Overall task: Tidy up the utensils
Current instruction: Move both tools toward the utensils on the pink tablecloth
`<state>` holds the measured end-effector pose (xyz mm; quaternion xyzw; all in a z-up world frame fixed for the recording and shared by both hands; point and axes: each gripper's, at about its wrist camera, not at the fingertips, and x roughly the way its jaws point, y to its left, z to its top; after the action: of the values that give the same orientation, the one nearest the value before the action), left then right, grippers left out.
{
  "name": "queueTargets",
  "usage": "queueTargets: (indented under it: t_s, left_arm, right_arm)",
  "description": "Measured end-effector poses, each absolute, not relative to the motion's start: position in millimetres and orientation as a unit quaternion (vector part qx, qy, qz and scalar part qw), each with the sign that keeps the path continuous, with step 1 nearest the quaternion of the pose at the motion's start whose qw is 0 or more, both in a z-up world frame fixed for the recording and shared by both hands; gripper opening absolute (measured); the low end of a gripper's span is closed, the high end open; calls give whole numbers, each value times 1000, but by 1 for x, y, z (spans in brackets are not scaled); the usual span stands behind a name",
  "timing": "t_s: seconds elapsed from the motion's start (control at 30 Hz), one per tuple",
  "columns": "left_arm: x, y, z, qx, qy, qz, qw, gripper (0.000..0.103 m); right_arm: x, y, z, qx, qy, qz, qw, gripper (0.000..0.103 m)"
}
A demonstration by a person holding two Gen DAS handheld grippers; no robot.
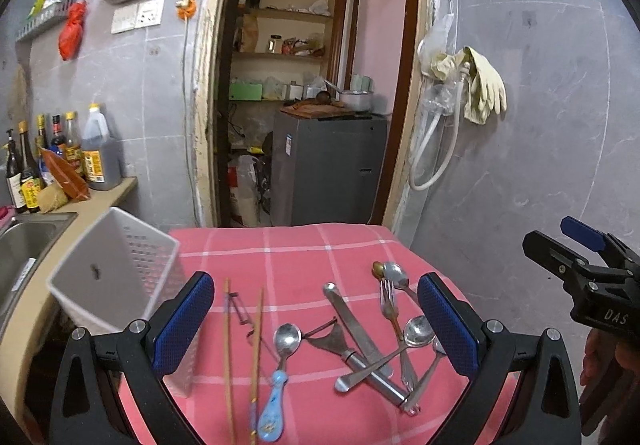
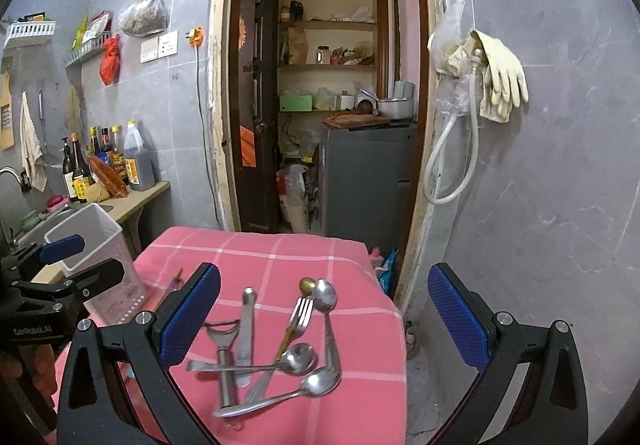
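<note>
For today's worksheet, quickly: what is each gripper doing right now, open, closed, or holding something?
Left gripper: open, holding nothing, above the utensils.
Right gripper: open, holding nothing.

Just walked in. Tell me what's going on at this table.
A person holds a two-finger tool in each hand above a pink checked tablecloth. Both the left tool and the right tool are open and hold nothing. Metal spoons, a fork, a peeler, wooden chopsticks and a blue-handled spoon lie loose on the cloth. The white utensil holder at the table's left edge looks empty.
</note>
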<state>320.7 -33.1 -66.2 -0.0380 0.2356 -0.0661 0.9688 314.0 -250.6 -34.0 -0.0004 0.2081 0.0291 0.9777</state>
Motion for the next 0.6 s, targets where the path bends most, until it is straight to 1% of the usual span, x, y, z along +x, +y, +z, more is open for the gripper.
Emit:
queueTargets:
  t_s: [0.2, 0.37, 0.53, 0.6]
  left_arm:
    - [350, -48, -84, -40, 249, -62, 966, 102]
    - [371, -49, -108, -48, 275, -53, 959, 101]
    - [387, -46, -137, -61, 314, -50, 946, 90]
    - [390, -45, -147, -63, 325, -47, 942, 87]
  right_arm:
    - [348, -265, -57, 4, 221, 38, 975, 102]
    - [377, -268, -79, 4, 241, 62, 969, 102]
    - [401, -264, -105, 6, 266, 92, 960, 102]
    - [410, -264, -117, 15, 278, 104, 955, 102]
